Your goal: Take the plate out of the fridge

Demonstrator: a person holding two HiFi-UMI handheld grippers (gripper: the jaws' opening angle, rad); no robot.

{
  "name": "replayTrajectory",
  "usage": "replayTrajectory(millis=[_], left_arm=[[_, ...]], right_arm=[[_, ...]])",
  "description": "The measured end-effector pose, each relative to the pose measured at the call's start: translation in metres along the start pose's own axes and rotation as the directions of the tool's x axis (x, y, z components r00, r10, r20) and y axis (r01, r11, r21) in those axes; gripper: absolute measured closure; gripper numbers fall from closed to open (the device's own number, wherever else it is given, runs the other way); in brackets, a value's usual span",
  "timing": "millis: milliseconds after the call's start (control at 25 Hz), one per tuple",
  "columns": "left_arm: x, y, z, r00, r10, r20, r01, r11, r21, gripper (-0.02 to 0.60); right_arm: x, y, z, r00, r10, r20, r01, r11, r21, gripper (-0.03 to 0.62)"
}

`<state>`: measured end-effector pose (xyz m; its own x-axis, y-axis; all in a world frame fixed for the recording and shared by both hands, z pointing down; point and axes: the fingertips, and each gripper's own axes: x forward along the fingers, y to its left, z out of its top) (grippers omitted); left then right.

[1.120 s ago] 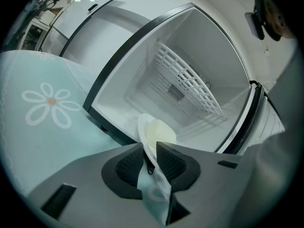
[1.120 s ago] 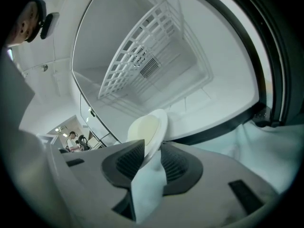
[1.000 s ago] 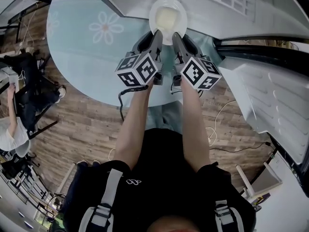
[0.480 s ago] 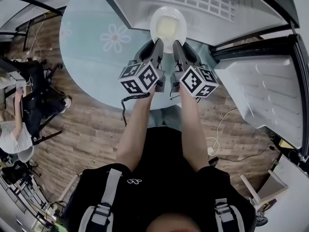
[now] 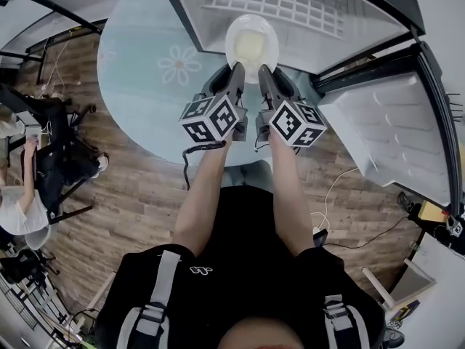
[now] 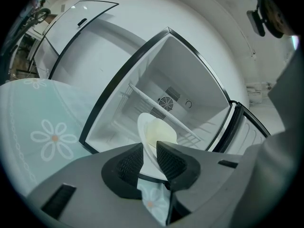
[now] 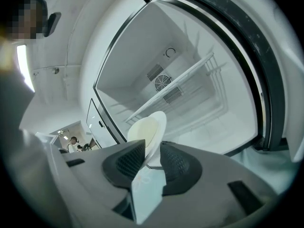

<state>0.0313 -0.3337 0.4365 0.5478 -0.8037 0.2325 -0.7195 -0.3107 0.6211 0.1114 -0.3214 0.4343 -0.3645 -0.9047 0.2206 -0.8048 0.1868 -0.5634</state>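
Head view first: two tongs out front, side by side, one marker cube (image 5: 212,118) on each. Left tongs (image 5: 234,71) and right tongs (image 5: 263,71) both clenched on the near rim of the one plate (image 5: 251,38), white with a pale yellowish centre. Plate up in the air, right at the mouth of the one open fridge (image 5: 290,6), above a pale-blue cloth (image 5: 138,42) with one daisy (image 5: 180,64) in sight. One fridge door (image 5: 392,129) swung wide on the right.

Over to the left gripper view: left tongs (image 6: 149,148) with two ribbed pads (image 6: 130,163) pinching the plate (image 6: 154,129), rim caught between them. Behind it the fridge (image 6: 190,80) gaping: one wire shelf (image 6: 142,95), one round fan grille (image 6: 165,102) on the back wall. One full daisy (image 6: 53,137) on the cloth (image 6: 19,108) at left.

Now the right gripper view: right tongs (image 7: 153,148), again two pads (image 7: 128,160), grasping the plate (image 7: 147,129) by its rim. Beyond, the fridge (image 7: 156,46) with one shelf (image 7: 190,77) and one fan grille (image 7: 162,83).
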Motion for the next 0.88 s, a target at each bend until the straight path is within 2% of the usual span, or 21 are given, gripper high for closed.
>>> replayTrajectory(millis=[280, 480, 880], left_arm=[[-0.016, -0.008, 0.007, 1.000, -0.001, -0.007, 0.001, 0.999, 0.037, 0.491], [-0.024, -0.017, 0.007, 1.000, -0.014, -0.017, 0.015, 0.997, 0.073, 0.492], [-0.032, -0.020, 0.008, 0.999, -0.033, -0.018, 0.034, 0.997, 0.071, 0.499]], right_arm=[[-0.011, 0.016, 0.004, 1.000, -0.002, 0.003, 0.002, 1.000, -0.023, 0.488], [-0.022, 0.018, 0.005, 1.000, -0.013, 0.022, 0.013, 1.000, 0.000, 0.488], [-0.030, 0.024, 0.003, 0.999, -0.037, 0.033, 0.038, 0.999, -0.012, 0.488]])
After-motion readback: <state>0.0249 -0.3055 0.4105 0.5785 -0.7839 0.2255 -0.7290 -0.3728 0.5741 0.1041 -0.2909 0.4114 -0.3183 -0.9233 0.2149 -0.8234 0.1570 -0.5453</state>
